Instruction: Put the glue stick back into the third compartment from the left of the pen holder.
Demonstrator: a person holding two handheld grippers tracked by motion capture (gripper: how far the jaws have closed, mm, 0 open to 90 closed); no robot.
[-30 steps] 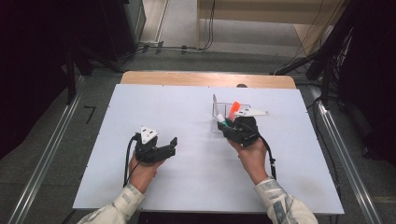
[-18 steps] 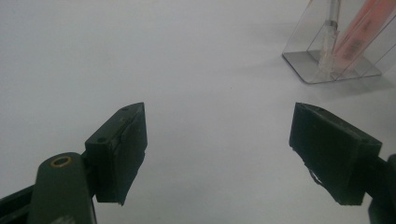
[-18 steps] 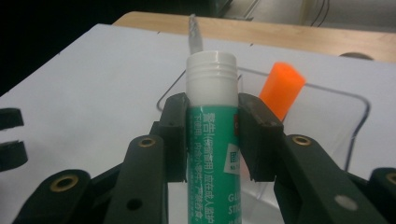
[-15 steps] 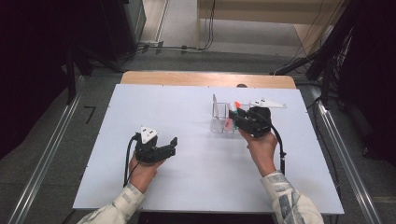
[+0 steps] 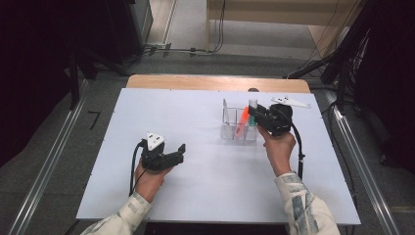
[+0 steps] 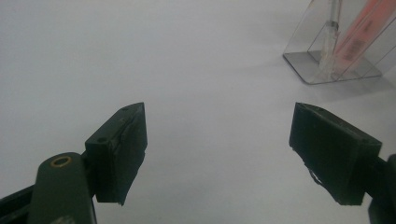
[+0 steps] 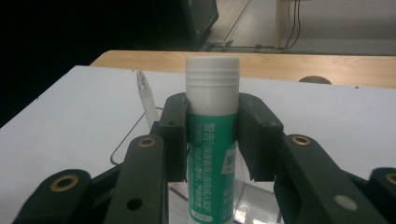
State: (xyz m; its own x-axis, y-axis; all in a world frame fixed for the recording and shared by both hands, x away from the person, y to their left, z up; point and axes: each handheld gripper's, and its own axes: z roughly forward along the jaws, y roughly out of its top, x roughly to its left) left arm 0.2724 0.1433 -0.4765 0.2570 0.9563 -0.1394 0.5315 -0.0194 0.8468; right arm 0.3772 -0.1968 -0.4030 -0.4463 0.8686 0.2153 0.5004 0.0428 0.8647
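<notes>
Starting at the left, the left gripper [image 5: 177,152] rests low on the white table [image 5: 205,196] with its jaws spread wide and nothing between them; in the left gripper view the two black pads [image 6: 123,149] frame bare tabletop, and the clear holder [image 6: 327,70] sits well ahead of it and off toward its right jaw. That hand looks idle, so the work in hand belongs to the other side. Moving right, the clear holder [image 5: 238,123] stands on the table with an orange marker [image 5: 242,120] leaning inside it and a thin clear pen [image 7: 147,100] upright in the compartment just beyond and to the left of the right gripper's jaws. The right gripper [image 5: 255,113] is clamped on the glue stick [image 7: 211,135], a green-labelled tube with a white cap, held upright with the cap above the jaws and its lower end down within the holder's walls. I judge the step to be placing the glue stick into the holder, nearly finished; whether its base touches the holder's floor I cannot tell. The next move calls for easing it straight down until seated, then parting the jaws without tipping the tube. What could get in the way is the holder's near wall and the leaning marker just beside the jaws, and the light holder could slide if nudged.
</notes>
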